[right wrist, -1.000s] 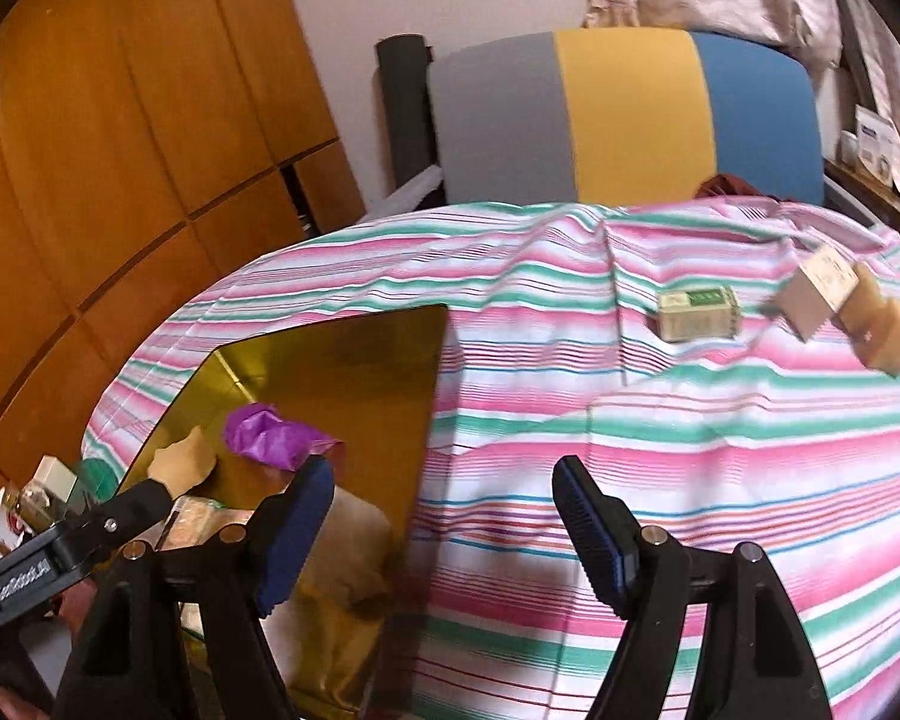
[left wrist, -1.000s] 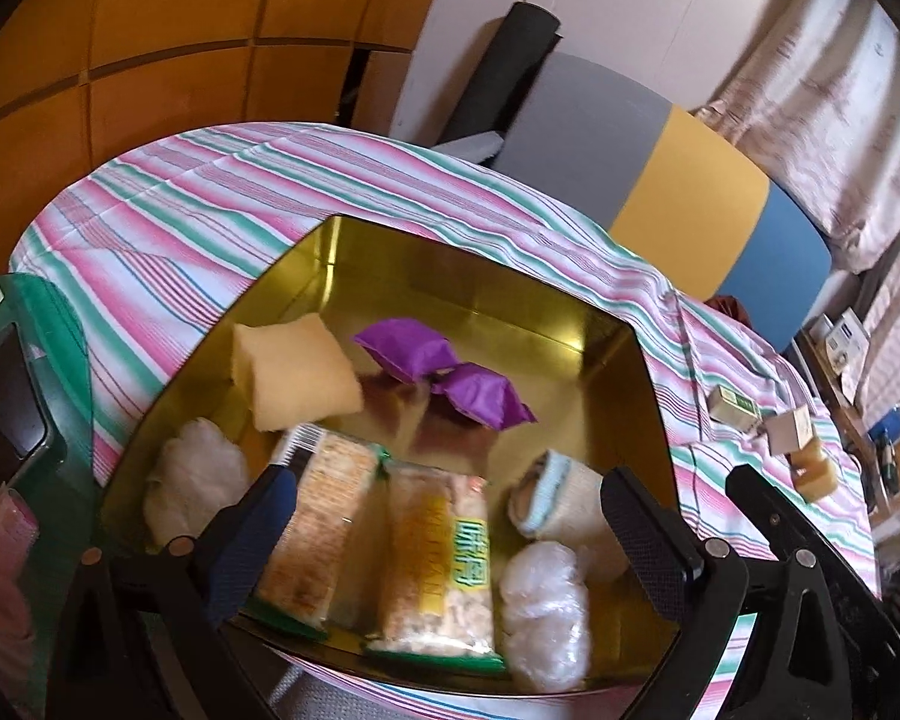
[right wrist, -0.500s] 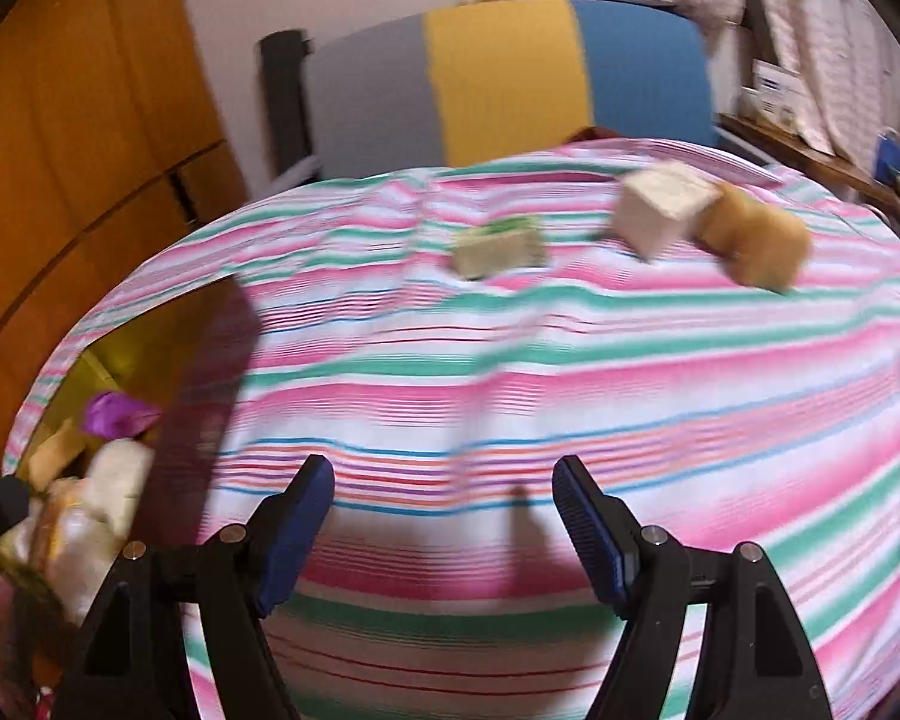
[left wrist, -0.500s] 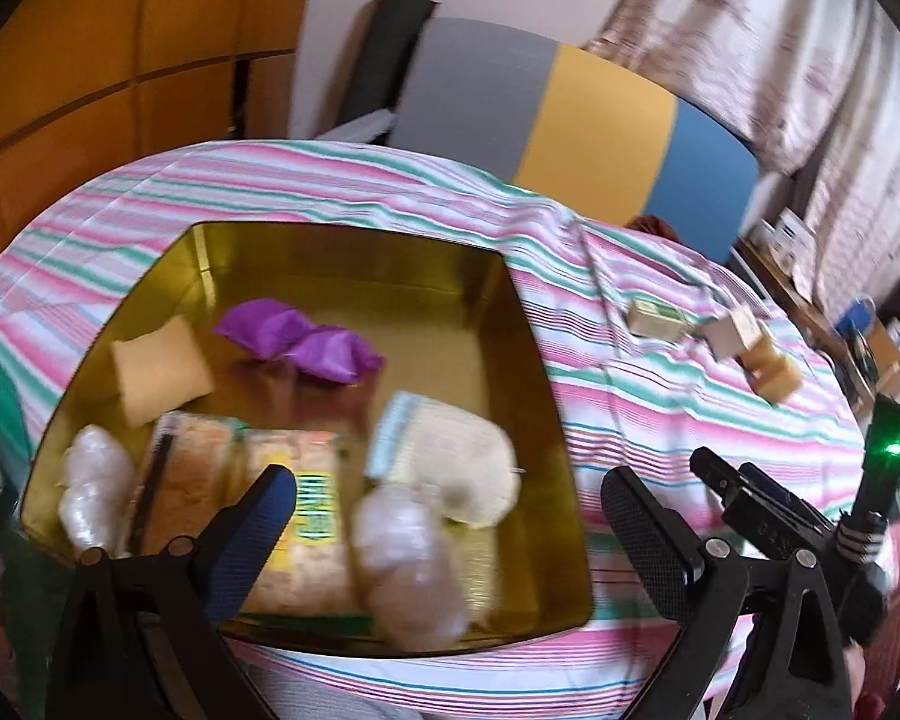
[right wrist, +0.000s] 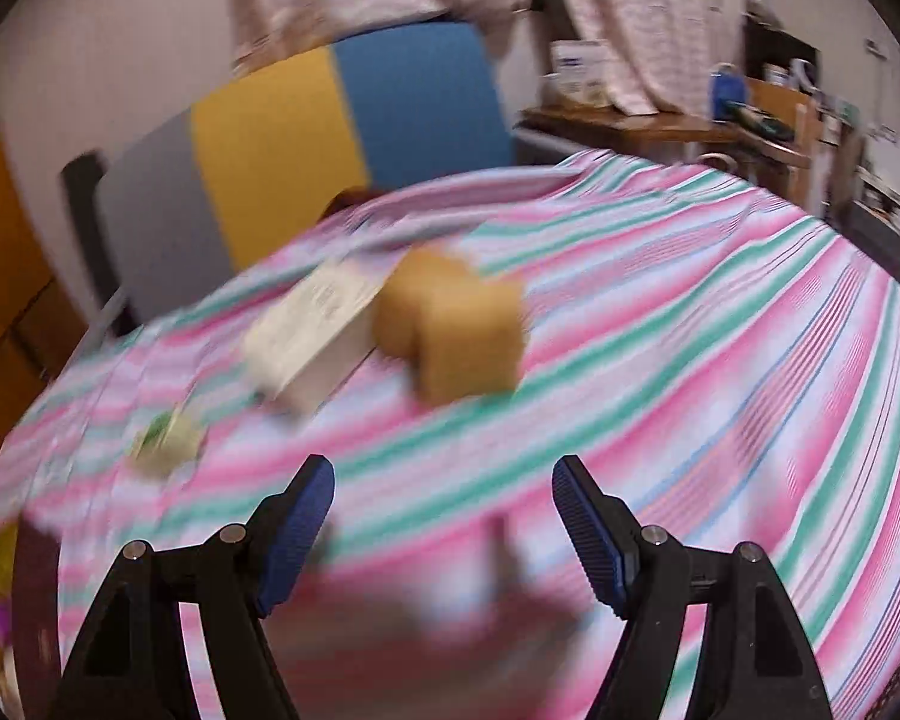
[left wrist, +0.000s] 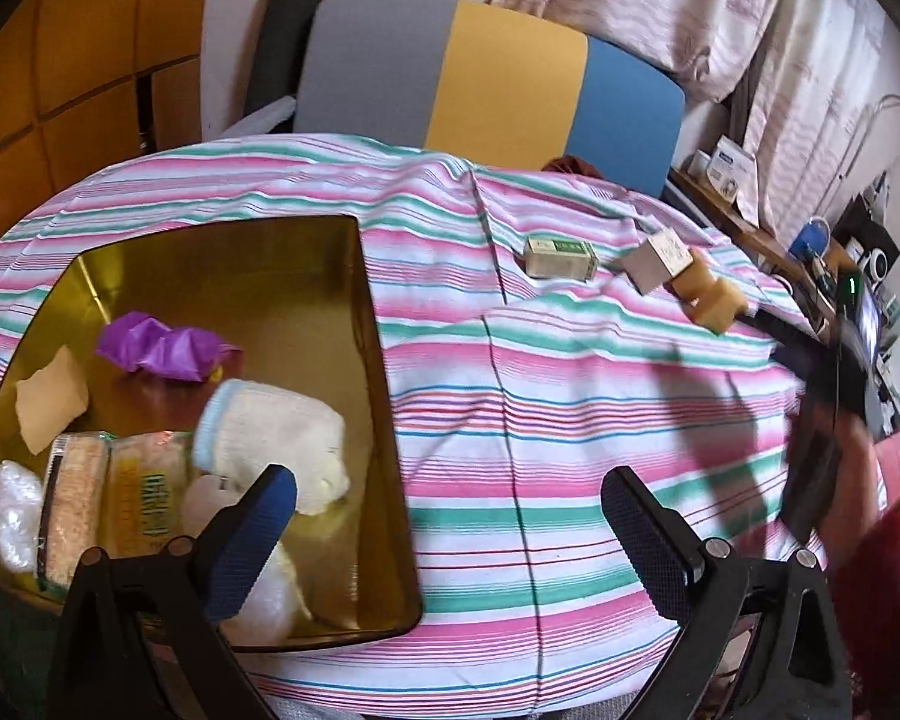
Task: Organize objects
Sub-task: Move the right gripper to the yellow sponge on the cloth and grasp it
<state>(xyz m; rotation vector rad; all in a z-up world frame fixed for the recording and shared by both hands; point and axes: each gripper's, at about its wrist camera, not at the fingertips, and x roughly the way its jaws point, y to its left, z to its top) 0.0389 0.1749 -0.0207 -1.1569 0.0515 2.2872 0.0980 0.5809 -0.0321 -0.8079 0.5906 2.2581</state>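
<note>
A gold tin (left wrist: 384, 396) sits at the left of the striped tablecloth. It holds a purple packet (left wrist: 162, 348), a tan pad (left wrist: 48, 402), a rolled white cloth (left wrist: 276, 426), snack packs (left wrist: 138, 492) and clear wrapped lumps. A green and cream small box (left wrist: 561, 257), a white box (left wrist: 657, 258) and two tan blocks (left wrist: 711, 294) lie loose at the far right of the cloth. My left gripper (left wrist: 450, 516) is open and empty over the tin's right rim. My right gripper (right wrist: 444, 510) is open and empty, facing the tan blocks (right wrist: 456, 330) and white box (right wrist: 315, 330).
A grey, yellow and blue chair back (left wrist: 486, 90) stands behind the table. A cluttered wooden shelf (left wrist: 768, 228) lies at the right. A wooden cabinet (left wrist: 60, 60) is at the left. The right wrist view is blurred by motion.
Both grippers have swung right, away from the tin. The right gripper has closed in on the tan blocks and white box. Both stayed open and empty.
</note>
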